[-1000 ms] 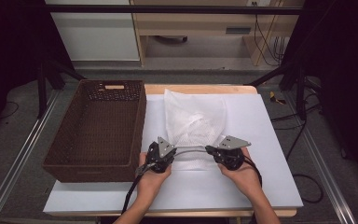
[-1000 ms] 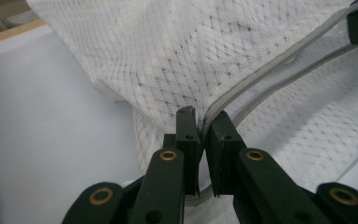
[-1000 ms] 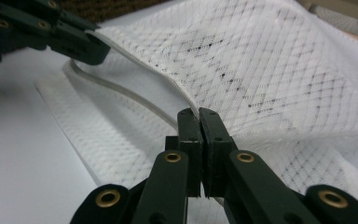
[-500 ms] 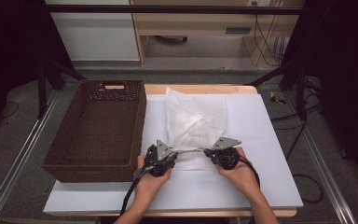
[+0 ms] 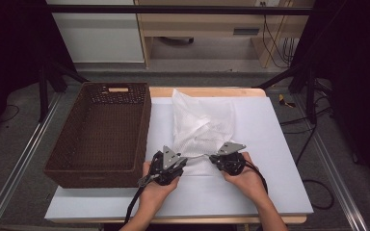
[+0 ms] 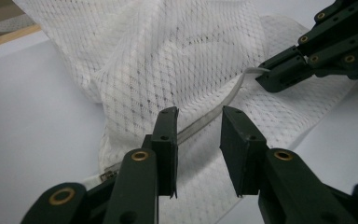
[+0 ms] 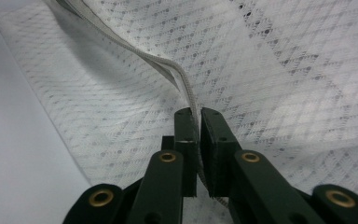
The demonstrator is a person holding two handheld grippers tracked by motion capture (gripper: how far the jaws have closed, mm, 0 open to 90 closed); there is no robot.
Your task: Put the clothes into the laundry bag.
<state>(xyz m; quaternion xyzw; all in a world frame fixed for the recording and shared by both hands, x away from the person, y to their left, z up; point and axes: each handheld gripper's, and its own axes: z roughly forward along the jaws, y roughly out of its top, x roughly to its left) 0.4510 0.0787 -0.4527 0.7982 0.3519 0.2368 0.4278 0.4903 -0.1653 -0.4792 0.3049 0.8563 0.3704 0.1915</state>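
A white mesh bag (image 5: 206, 120) lies crumpled on the white table, its zipper strip (image 6: 225, 103) stretched between the two grippers along the bag's near edge. My left gripper (image 5: 177, 166) is open; its jaws have just been opening and now stand apart on either side of the strip (image 6: 198, 135) without pressing it. A small metal zipper pull (image 6: 107, 175) lies beside the left jaw. My right gripper (image 5: 217, 158) is shut on the strip's other end, seen in its own view (image 7: 199, 123) with the zipper strip (image 7: 154, 64) running up and away, and farther off as the right gripper (image 6: 271, 76).
A dark brown wicker basket (image 5: 99, 132) stands along the table's left side, close to my left hand. The white table top (image 5: 274, 144) extends to the right of the bag. Dark stand legs and cables lie on the floor beyond.
The left gripper's jaws have spread apart and let go of the zipper strip. Both hands have stayed in about the same place.
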